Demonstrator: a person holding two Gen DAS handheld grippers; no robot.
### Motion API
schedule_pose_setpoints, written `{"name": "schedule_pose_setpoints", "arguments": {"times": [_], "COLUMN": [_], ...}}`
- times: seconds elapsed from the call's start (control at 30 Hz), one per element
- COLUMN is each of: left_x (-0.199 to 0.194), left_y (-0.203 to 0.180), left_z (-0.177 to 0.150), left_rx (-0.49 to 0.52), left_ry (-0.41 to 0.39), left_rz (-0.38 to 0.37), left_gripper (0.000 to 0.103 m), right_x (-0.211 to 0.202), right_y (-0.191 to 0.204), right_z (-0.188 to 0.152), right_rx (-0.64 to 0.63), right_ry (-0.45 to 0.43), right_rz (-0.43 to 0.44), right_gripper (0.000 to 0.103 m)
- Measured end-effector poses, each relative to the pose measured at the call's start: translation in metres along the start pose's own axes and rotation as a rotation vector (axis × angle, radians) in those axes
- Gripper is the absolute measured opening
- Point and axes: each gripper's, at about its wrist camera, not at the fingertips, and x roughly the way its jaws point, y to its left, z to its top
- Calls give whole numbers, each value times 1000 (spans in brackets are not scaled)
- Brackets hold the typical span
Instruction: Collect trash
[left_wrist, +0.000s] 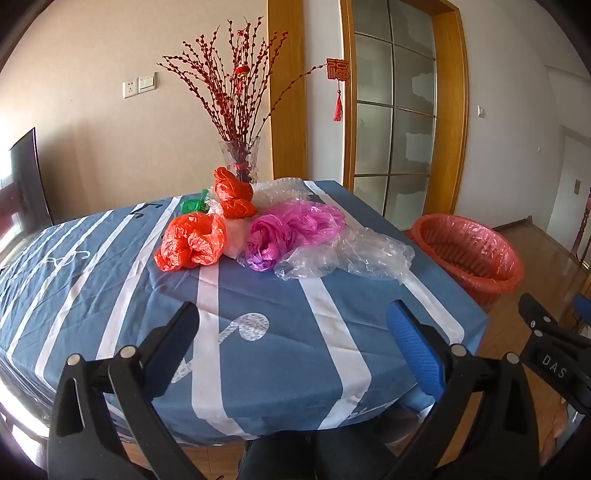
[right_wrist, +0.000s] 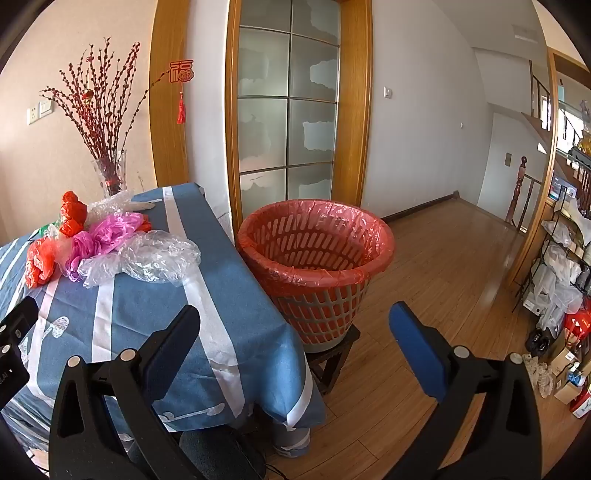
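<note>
Just in front of the glass vase (left_wrist: 240, 158) on the surface (left_wrist: 280, 354), crumpled plastic bags (left_wrist: 255, 229) wait untouched, both the left hand-held gripper (left_wrist: 293, 325) and right hand-held gripper (right_wrist: 295, 328) spread and empty, so reaching comes first, before carrying to the lined basket (right_wrist: 317, 266) beside that surface.

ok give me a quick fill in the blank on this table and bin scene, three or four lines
1. The pile of plastic bags lies on a tablecloth striped white and ____.
2. The basket beside the table is lined with a ____ bag.
3. The glass vase holds red ____.
4. Both the left gripper and the right gripper are ____, holding nothing.

Missing words: blue; red; branches; open
</note>
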Motion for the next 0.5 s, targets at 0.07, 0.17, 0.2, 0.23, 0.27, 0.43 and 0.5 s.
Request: {"name": "schedule_pose_setpoints", "arguments": {"times": [0.07,0.17,0.2,0.23,0.27,0.43,0.5], "left_x": [0,0,0,0,0,-1,0], "left_y": [0,0,0,0,0,-1,0], "left_z": [0,0,0,0,0,0,0], "left_rx": [1,0,0,0,0,-1,-2], "left_ry": [-1,-1,-1,0,0,0,3], "left_rz": [0,1,0,0,0,-1,-2], "left_gripper": [99,99,99,99,99,99,99], "right_x": [0,-1,0,0,0,0,1], "right_y": [0,0,0,0,0,0,0], "right_z": [0,0,0,0,0,0,0], "right_rx": [0,0,0,0,0,-1,-1], "right_ry": [0,-1,1,0,0,0,0], "right_rz": [0,-1,-1,-1,-1,-1,-1], "right_gripper": [101,101,101,101,101,101,101]}}
